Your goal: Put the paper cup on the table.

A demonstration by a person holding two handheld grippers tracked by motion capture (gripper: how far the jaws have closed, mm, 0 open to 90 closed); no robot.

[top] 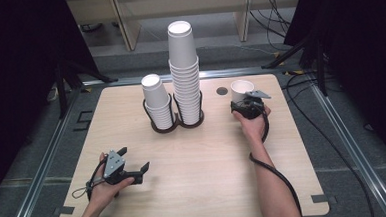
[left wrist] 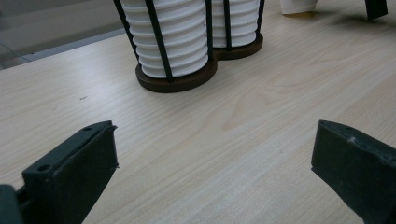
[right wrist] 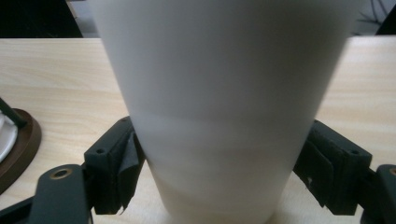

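A single white paper cup (top: 242, 90) stands upright on the wooden table (top: 209, 162) at the back right. My right gripper (top: 246, 104) is shut on it from the near side. In the right gripper view the cup (right wrist: 224, 93) sits between the jaws, with both pads (right wrist: 116, 163) touching its sides. My left gripper (top: 133, 159) rests low at the front left, open and holding nothing. In the left gripper view its jaws (left wrist: 212, 158) stand wide apart over bare wood.
A dark two-ring holder (top: 177, 124) at the table's middle back carries a short cup stack (top: 155, 98) and a tall one (top: 183, 64); the left gripper view shows the short stack (left wrist: 173, 42). A small round hole (top: 222, 91) lies left of the held cup.
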